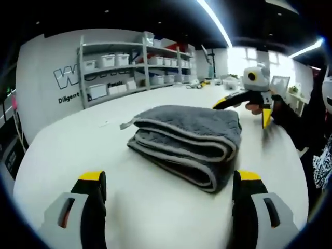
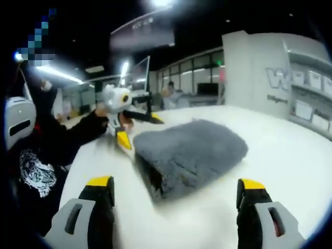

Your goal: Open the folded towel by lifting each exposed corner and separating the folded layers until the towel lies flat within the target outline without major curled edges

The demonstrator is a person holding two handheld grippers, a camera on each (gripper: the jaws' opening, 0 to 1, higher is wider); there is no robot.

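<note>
A grey plush towel (image 1: 187,140) lies folded in several layers on the white table (image 1: 72,145), its pale-trimmed edges stacked toward me in the left gripper view. My left gripper (image 1: 170,179) stands open just short of that stacked edge, with nothing between its jaws. Beyond the towel's far right corner, my right gripper (image 1: 243,110) hovers open in a hand. In the right gripper view, the towel (image 2: 192,150) shows its folded end, and my right gripper (image 2: 175,182) is open in front of it. Past the towel's far left corner, the left gripper (image 2: 139,130) is open.
Grey shelves with white bins (image 1: 129,62) line a lettered wall behind the table. A person in a dark sleeve and printed shirt (image 2: 36,166) stands at the table's edge. A monitor (image 2: 137,72) and other people are far off. Bare tabletop (image 2: 290,155) surrounds the towel.
</note>
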